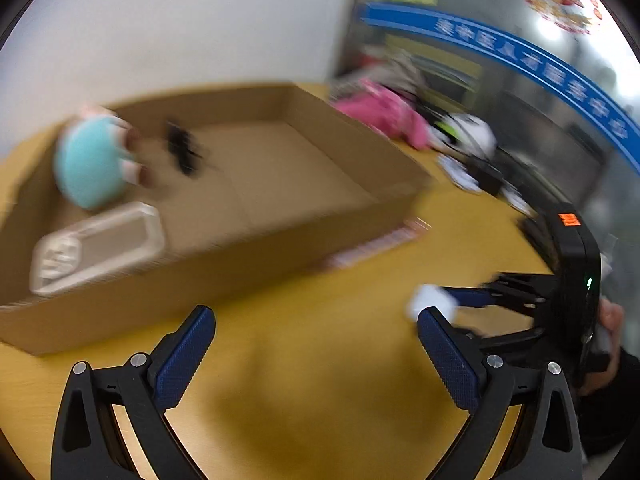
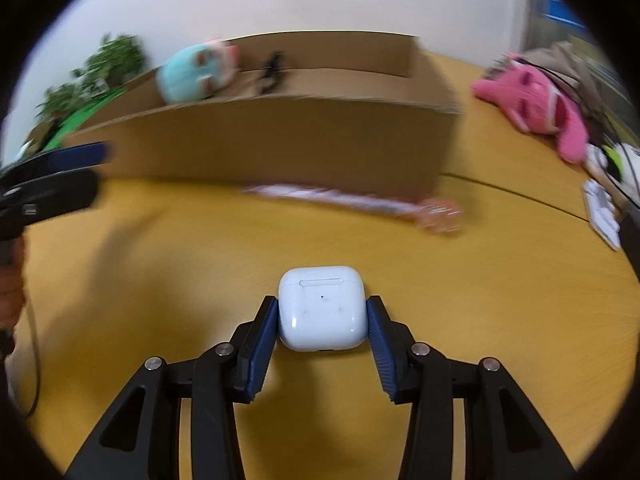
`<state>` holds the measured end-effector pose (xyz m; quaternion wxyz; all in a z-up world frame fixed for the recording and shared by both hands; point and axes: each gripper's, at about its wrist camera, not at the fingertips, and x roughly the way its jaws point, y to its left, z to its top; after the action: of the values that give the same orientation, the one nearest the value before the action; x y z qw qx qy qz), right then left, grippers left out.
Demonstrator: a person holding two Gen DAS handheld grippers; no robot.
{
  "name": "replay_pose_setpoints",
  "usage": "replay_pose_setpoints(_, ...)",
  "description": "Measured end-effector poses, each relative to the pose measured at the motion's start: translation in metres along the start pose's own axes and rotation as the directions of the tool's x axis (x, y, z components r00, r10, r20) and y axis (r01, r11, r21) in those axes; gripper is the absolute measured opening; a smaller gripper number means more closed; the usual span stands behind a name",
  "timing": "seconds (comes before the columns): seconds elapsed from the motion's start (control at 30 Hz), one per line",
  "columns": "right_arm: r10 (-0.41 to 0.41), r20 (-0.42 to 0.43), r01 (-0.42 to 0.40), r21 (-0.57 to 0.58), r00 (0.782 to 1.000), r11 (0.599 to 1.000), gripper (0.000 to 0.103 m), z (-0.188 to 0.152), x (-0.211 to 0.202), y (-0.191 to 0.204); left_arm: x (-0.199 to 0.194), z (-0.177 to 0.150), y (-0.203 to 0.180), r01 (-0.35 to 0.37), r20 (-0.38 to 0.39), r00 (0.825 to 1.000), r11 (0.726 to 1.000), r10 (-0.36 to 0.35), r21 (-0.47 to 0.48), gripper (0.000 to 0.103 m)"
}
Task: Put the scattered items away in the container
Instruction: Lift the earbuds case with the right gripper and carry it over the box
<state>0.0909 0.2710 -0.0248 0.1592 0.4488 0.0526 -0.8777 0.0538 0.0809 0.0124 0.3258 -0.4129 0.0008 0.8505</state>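
Note:
A white earbud case sits on the yellow table, and my right gripper is shut on it, a blue pad pressing each side. The case also shows at the right of the left wrist view. My left gripper is open over bare table with nothing between its fingers. The cardboard box stands just beyond; in it lie a teal plush, a black item and a clear plastic tray. A flat pink-and-white packet lies against the box's front wall.
A pink plush and a white, green and black object lie at the table's far right with other clutter. Green plants stand behind the box's left end. A white wall is behind the box.

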Motion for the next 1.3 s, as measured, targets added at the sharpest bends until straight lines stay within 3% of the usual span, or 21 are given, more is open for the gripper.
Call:
replay_pose_setpoints(0.1, 0.041, 0.0, -0.041, -0.048, 0.999, 0.998, 0.043, -0.008, -0.007, 0.017, 0.011, -0.006, -0.012, 0.142, -0.087, 0.986, 0.99, -0.141, 0.0, 0.101)
replay_pose_setpoints(0.27, 0.074, 0.011, -0.073, -0.084, 0.997, 0.994, 0.043, -0.015, -0.012, 0.028, 0.028, -0.018, -0.037, 0.161, -0.208, 0.967, 0.985, -0.146, 0.058, 0.091)
replay_pose_setpoints(0.4, 0.099, 0.016, -0.096, -0.133, 0.995, 0.986, 0.043, -0.019, -0.014, 0.038, 0.044, -0.026, -0.046, 0.148, -0.291, 0.948, 0.987, -0.125, 0.056, 0.077)
replay_pose_setpoints(0.5, 0.129, 0.026, -0.122, -0.183, 0.991, 0.976, 0.043, -0.023, -0.016, 0.048, 0.047, -0.029, -0.054, 0.135, -0.315, 0.944, 0.986, -0.097, 0.101, 0.069)
replay_pose_setpoints(0.6, 0.141, 0.042, -0.129, -0.21, 0.989, 0.969, 0.043, -0.023, -0.018, 0.056, 0.051, -0.03, -0.065, 0.156, -0.345, 0.932, 0.981, -0.106, 0.119, 0.048)
replay_pose_setpoints(0.77, 0.133, 0.043, -0.121, -0.219, 0.99, 0.968, 0.043, -0.021, -0.017, 0.059, 0.049, -0.026, -0.066, 0.141, -0.348, 0.933, 0.984, -0.095, 0.111, 0.048)
replay_pose_setpoints(0.93, 0.138, 0.084, -0.115, -0.231, 0.987, 0.966, 0.043, -0.008, -0.029, 0.059, 0.031, -0.01, -0.067, 0.122, -0.3, 0.951, 0.984, -0.079, 0.127, 0.048)
replay_pose_setpoints(1.13, 0.141, 0.161, -0.09, -0.288, 0.977, 0.953, 0.043, 0.039, -0.049, 0.067, -0.006, 0.037, -0.048, 0.072, -0.216, 0.976, 0.982, -0.033, 0.174, 0.047)
replay_pose_setpoints(1.3, 0.19, 0.258, -0.095, -0.34, 0.947, 0.936, 0.043, 0.099, -0.065, 0.071, -0.038, 0.091, -0.023, 0.02, -0.14, 0.99, 0.978, 0.01, 0.208, 0.047)
